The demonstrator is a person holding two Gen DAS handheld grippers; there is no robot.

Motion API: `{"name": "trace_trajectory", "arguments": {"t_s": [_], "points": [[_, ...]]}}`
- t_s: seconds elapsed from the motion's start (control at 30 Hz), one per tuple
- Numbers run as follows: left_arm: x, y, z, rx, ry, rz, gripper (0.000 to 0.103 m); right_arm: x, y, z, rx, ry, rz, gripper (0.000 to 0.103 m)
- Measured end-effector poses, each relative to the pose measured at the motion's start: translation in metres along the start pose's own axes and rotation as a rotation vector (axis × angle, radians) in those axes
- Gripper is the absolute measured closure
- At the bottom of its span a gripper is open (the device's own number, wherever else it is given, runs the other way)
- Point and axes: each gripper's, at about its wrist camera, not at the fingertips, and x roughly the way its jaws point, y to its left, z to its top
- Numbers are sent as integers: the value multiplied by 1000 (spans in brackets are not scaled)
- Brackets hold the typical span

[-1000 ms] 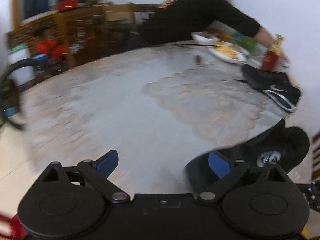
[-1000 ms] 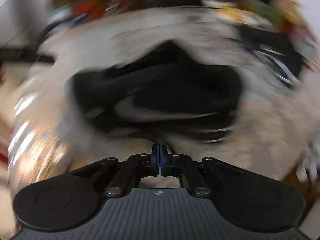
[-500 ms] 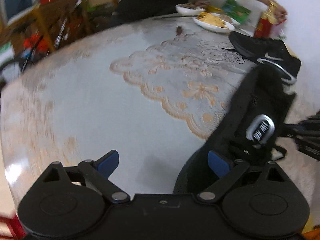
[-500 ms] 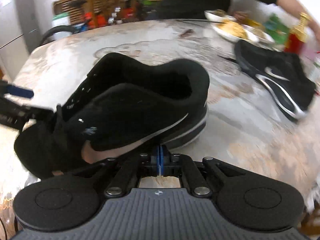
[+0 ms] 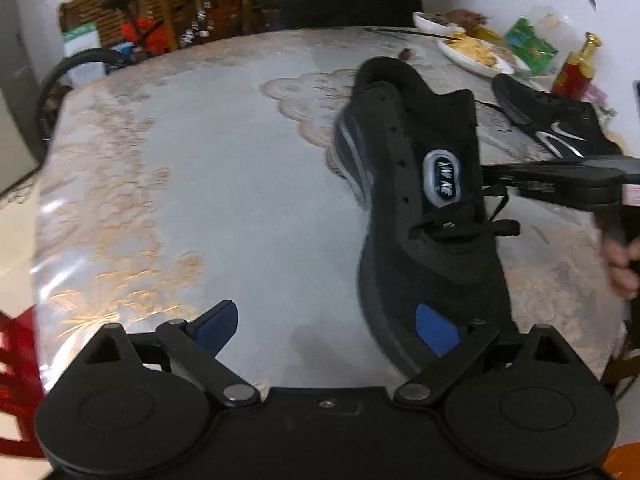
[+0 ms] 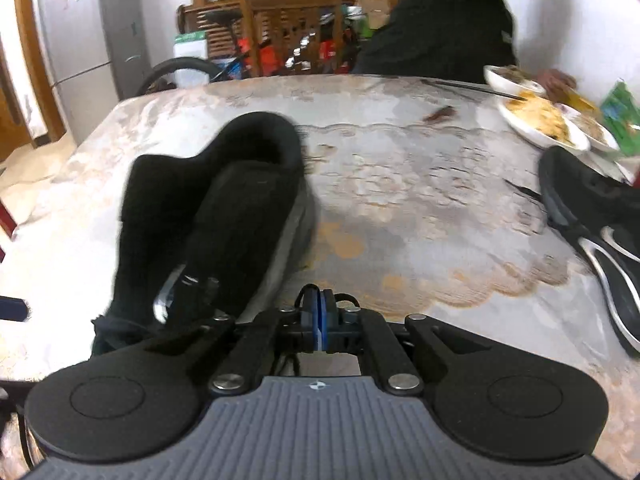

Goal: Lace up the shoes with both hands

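Lace [image 6: 306, 296] sits clenched in right hand-held gripper [image 6: 320, 322]; left hand-held gripper [image 5: 326, 326] gapes beside shoe [image 5: 420, 200].

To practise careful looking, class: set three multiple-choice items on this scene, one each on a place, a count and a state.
1. Where does the far shoe lie?
A. On the floor
B. On the table, near the plate
C. On a chair

2. How many shoes are on the table?
A. One
B. Two
C. Three

3. How do the jaws of the left gripper stand?
A. Open
B. Shut on a bottle
C. Shut on a spoon

Key:
1 B: the right wrist view shows it on the cloth just below the plate of food.
2 B: only the near shoe and the far shoe show.
3 A: its two blue pads stand wide apart.
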Motion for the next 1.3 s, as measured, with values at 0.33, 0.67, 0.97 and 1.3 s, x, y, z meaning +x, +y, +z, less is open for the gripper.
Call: {"name": "trace_trajectory", "arguments": {"t_s": [0.33, 0.67, 0.97, 1.3], "points": [[-30, 30, -26, -105, -17, 4, 7, -65, -25, -73, -3, 148, -141, 82], [-39, 52, -61, -183, 8, -33, 7, -94, 62, -88, -699, 61, 56, 65], [-48, 37, -61, -225, -23, 2, 7, -32, 72, -70, -902, 187, 226, 68], [-50, 27, -43, -322, -104, 58, 7, -64, 48, -52, -701, 158, 345, 102]]}}
